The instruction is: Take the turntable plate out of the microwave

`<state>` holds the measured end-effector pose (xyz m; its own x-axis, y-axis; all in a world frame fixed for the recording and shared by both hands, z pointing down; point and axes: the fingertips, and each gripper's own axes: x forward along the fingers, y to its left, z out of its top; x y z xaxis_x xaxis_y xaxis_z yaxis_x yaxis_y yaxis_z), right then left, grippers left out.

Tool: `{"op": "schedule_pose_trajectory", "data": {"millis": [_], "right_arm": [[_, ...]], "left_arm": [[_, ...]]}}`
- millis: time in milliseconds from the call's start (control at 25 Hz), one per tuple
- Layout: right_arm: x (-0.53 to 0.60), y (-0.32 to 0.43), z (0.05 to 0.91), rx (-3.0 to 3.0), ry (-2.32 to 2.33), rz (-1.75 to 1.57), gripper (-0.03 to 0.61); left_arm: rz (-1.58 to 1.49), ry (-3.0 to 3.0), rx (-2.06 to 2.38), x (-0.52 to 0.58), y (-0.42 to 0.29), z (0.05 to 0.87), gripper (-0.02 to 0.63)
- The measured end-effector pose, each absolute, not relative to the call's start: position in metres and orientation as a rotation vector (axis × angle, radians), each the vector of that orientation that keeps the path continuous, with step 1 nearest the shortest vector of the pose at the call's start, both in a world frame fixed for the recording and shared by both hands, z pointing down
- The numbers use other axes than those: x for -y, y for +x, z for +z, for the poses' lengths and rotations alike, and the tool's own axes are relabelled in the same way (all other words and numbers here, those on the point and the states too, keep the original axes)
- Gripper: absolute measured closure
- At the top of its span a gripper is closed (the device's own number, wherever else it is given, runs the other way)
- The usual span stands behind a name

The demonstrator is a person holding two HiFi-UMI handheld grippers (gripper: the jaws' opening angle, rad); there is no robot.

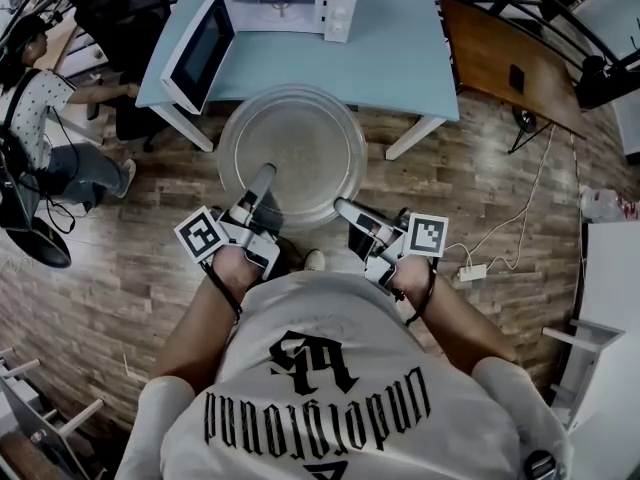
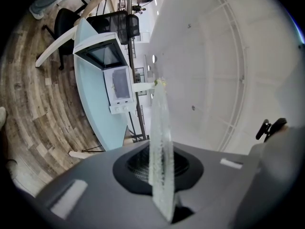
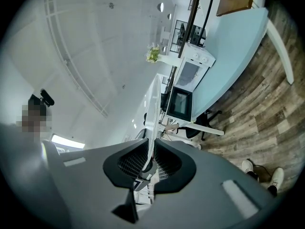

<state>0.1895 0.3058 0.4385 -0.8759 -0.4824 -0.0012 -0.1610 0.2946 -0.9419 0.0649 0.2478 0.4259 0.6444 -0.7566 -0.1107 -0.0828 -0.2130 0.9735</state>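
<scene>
The round clear glass turntable plate (image 1: 292,150) hangs level in the air between me and the table, well outside the microwave (image 1: 290,0). My left gripper (image 1: 262,183) is shut on its near-left rim and my right gripper (image 1: 345,208) is shut on its near-right rim. In the left gripper view the turntable plate (image 2: 160,147) shows edge-on, pinched between the jaws, with the microwave (image 2: 114,78) beyond. In the right gripper view the turntable plate (image 3: 151,123) is again edge-on between the pads. The microwave door (image 1: 200,50) stands swung open to the left and the cavity holds only its hub.
The microwave sits on a light blue table (image 1: 400,58). A seated person (image 1: 40,118) and a black office chair (image 1: 120,8) are at the far left. A brown desk (image 1: 505,63) stands at the right. A white cable and power strip (image 1: 472,271) lie on the wood floor.
</scene>
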Motion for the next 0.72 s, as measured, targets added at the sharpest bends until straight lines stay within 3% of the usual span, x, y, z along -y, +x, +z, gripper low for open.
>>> {"op": "schedule_pose_trajectory", "data": {"millis": [720], "right_arm": [[-0.3040, 0.1892, 0.4372, -2.285, -0.576, -1.617, 0.538]], "left_arm": [[-0.728, 1.684, 0.691, -0.2469, 0.0649, 0.4284, 0.538]]}}
